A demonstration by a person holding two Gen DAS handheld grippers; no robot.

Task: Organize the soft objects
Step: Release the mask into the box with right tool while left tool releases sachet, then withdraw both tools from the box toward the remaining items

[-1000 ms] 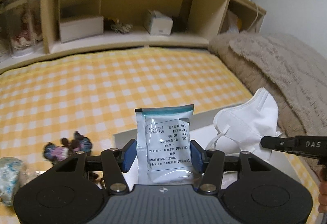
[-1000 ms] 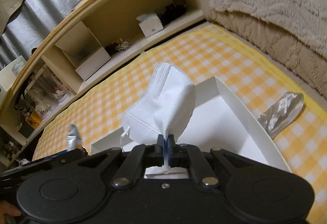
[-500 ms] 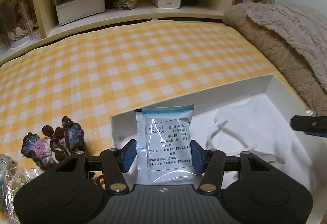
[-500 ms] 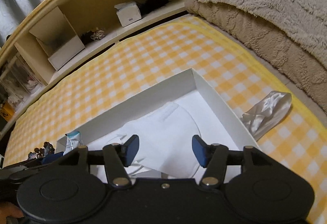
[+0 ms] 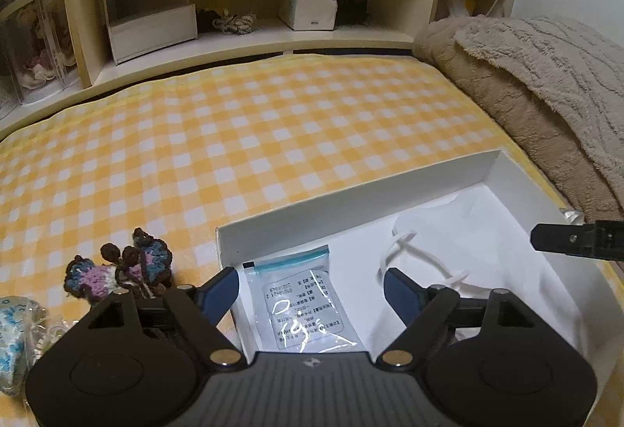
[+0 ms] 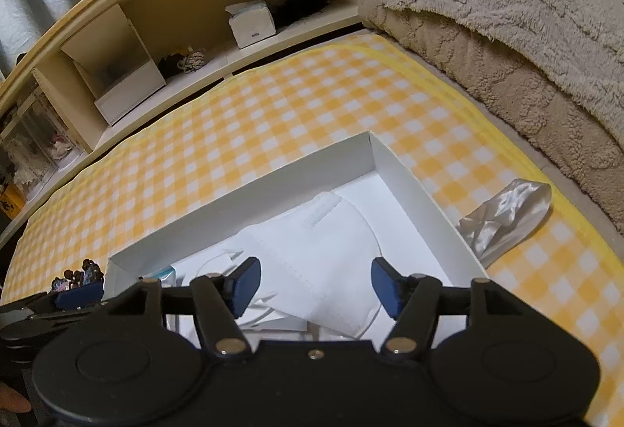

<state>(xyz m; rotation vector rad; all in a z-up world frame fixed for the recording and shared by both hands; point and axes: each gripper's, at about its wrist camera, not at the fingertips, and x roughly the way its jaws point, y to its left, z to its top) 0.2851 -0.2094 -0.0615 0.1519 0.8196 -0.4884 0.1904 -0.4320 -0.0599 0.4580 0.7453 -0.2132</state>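
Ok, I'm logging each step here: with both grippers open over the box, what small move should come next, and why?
Probably swing the left gripper left to the crocheted piece. The packet and the mask already lie in the white box, both grippers are open and empty, and the crocheted piece sits just outside the box's left wall on the checked cloth.

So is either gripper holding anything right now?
No. The left gripper and right gripper are open; the packet and mask lie in the box.
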